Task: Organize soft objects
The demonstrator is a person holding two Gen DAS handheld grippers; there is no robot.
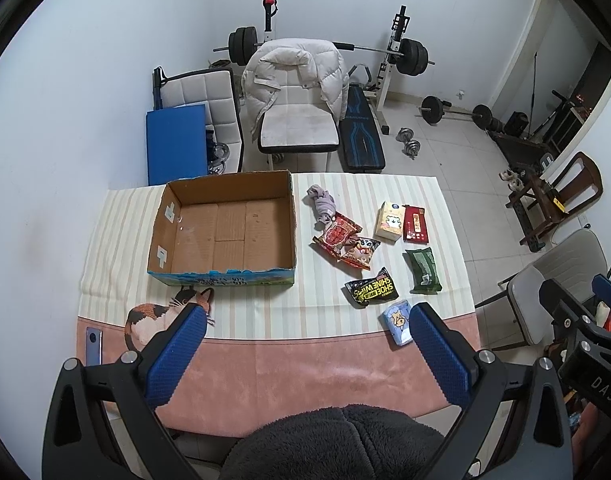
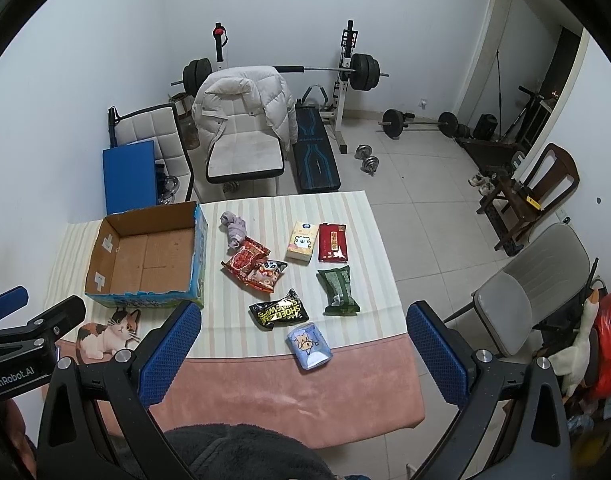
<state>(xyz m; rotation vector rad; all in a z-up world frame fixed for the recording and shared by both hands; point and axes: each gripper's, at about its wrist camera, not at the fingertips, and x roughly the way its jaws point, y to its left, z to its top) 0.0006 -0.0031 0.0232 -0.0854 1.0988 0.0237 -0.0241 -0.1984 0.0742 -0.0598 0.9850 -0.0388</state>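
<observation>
Both the left tongs (image 1: 305, 320) and right tongs (image 2: 303, 322) are hanging wide open and empty above the bench (image 2: 265, 392), where the nearest small light-blue tissue pack (image 2: 309, 346), probably light and squashy, is inviting a grip across its middle.

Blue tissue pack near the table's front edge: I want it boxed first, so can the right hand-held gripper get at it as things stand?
Probably yes. The blue tissue pack lies alone, apart from the shoe wipes pack, and the right hand-held gripper is open above it with nothing between.
</observation>
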